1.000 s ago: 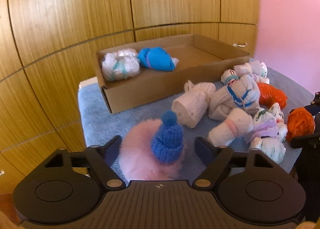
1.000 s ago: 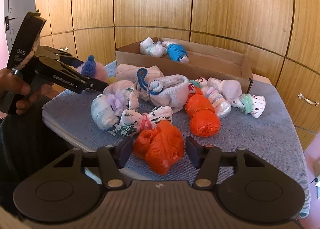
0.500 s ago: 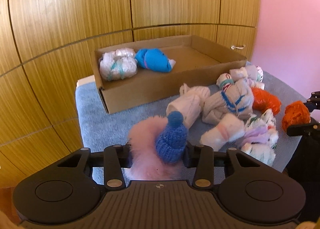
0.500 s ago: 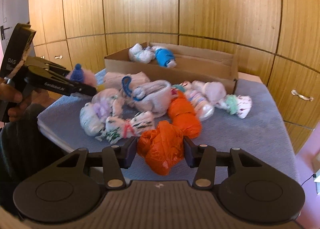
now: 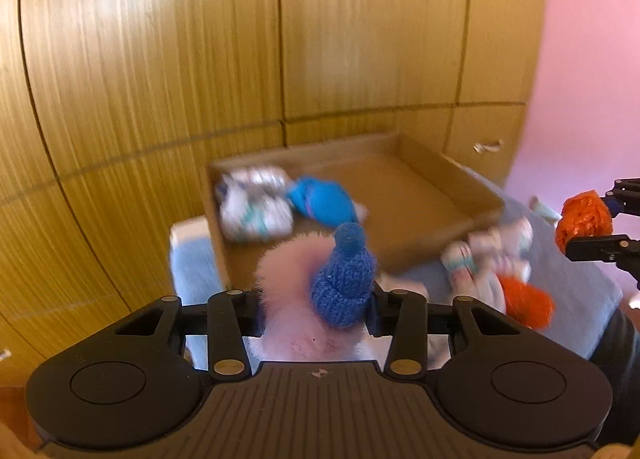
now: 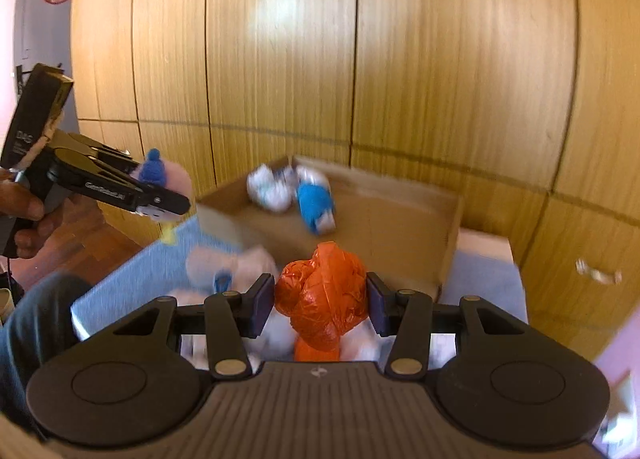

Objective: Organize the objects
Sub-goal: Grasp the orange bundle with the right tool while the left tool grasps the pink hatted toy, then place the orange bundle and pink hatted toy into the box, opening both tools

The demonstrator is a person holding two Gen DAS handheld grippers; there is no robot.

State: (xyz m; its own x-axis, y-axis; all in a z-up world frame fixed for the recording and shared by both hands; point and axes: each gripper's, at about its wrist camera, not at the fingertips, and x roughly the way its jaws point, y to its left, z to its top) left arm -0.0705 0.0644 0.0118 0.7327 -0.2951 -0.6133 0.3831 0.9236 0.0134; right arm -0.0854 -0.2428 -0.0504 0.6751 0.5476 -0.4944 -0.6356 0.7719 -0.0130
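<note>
Both grippers loaded, raised near the cardboard box (image 6: 448,235).
Left gripper (image 5: 316,311) is clamped on a pink fluffy toy (image 5: 288,279); right gripper (image 6: 320,303) is clamped on an orange bag bundle (image 6: 324,295).

box (image 5: 452,195) motion-blurred | bundles (image 5: 488,259) on bench (image 6: 132,279) smeared, uncountable | pink toy (image 5: 292,299) base behind left gripper (image 5: 316,311) | drawer handle (image 6: 598,273) blurred
</note>
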